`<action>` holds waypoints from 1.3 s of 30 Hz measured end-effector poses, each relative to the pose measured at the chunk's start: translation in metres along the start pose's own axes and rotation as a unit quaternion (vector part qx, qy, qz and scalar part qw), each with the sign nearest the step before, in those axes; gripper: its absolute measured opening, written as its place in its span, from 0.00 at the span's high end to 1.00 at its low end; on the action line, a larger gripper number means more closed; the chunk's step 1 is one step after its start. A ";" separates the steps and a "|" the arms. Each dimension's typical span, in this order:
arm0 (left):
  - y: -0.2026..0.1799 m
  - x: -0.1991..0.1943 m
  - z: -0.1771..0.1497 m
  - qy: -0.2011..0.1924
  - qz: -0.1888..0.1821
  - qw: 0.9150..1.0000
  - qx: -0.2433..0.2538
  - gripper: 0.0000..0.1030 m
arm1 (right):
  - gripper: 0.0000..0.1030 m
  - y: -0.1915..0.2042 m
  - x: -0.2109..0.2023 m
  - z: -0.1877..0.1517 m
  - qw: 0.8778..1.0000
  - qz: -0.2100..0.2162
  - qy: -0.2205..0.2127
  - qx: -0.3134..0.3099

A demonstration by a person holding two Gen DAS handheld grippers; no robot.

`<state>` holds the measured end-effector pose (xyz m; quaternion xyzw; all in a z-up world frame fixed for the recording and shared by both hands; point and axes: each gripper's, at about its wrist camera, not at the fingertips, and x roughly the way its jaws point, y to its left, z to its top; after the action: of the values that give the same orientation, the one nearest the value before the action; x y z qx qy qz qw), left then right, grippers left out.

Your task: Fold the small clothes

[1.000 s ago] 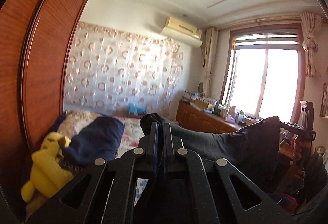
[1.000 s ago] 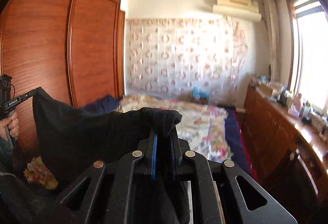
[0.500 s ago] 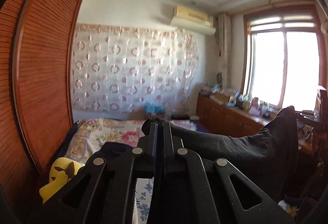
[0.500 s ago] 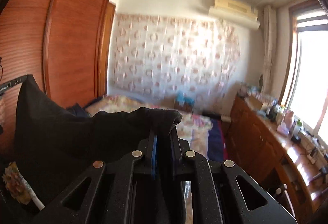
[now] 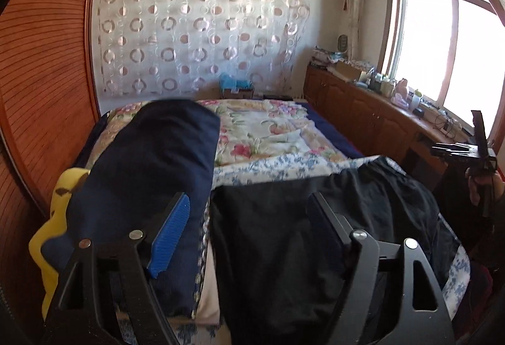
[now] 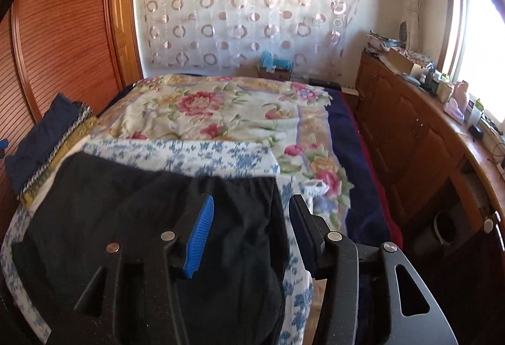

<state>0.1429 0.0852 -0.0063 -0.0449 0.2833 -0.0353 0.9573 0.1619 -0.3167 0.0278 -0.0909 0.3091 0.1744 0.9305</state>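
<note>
Wood wardrobe [image 5: 38, 86], sunlit window [image 5: 442, 45], floral bed [image 6: 221, 111]

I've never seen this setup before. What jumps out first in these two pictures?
A black garment lies spread on the near end of the bed, on a blue-flowered cloth. The left tool and right tool stand open over it, having just let go. A folded navy garment lies to its left, against a yellow plush toy.
</note>
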 end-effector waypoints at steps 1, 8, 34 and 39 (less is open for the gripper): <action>0.001 0.000 -0.006 0.005 -0.001 1.000 0.000 0.25 | 0.50 -0.010 -0.006 -0.001 1.000 0.005 0.004 0.000; -0.006 -0.008 -0.051 0.034 -0.015 0.999 -0.008 0.25 | 0.50 -0.030 -0.024 -0.049 0.999 0.012 0.042 0.014; -0.011 -0.051 -0.176 0.119 0.017 0.992 -0.036 0.45 | 0.96 -0.030 -0.059 -0.129 0.997 -0.001 0.076 0.009; -0.020 -0.058 -0.180 0.116 0.015 0.993 -0.018 0.87 | 0.98 -0.028 -0.058 -0.136 0.998 0.001 0.066 0.011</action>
<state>-0.0042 0.0583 -0.1234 -0.0532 0.3933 -0.0210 0.9176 0.0556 -0.3960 -0.0427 -0.0916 0.3721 0.1659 0.9086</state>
